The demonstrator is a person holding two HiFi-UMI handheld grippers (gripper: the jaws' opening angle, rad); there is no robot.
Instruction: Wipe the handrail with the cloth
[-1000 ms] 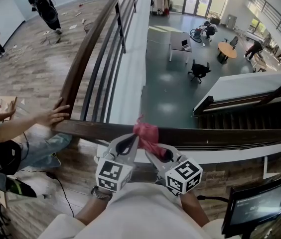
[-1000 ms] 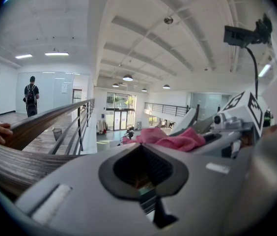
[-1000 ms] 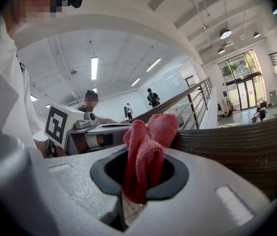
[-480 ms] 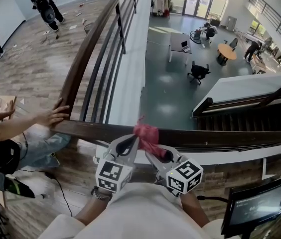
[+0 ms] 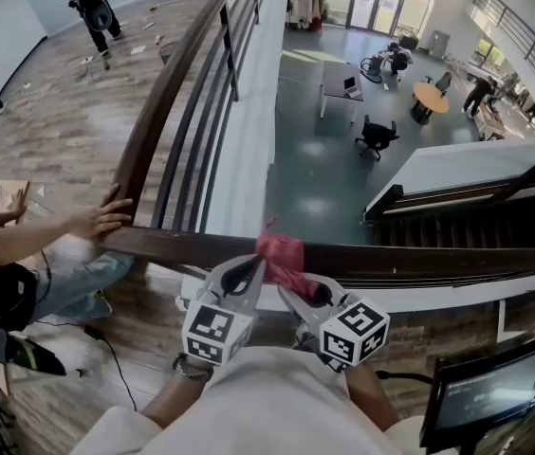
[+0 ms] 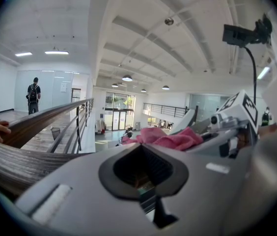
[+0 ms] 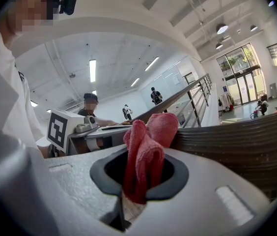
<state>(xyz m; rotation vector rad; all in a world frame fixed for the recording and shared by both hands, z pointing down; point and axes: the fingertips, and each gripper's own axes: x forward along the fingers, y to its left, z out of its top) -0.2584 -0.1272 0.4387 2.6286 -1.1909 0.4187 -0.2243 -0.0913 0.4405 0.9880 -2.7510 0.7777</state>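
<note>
Pink soft cloth (image 5: 282, 257), likely light and limp, sits bunched on the dark wooden handrail (image 5: 410, 259) in the head view. The rail's long axis runs left to right.

Left gripper view: your left gripper (image 6: 143, 165) is closed and empty.

Right gripper view: your right gripper (image 7: 137, 178) pinches the cloth's bunched middle, a sound place to hold it.

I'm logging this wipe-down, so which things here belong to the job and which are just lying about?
Job: cloth, handrail, right tongs gripping the cloth, left tongs beside it.
Lying about: bystander's hand on the handrail, monitor, chair and round table downstairs.
</note>
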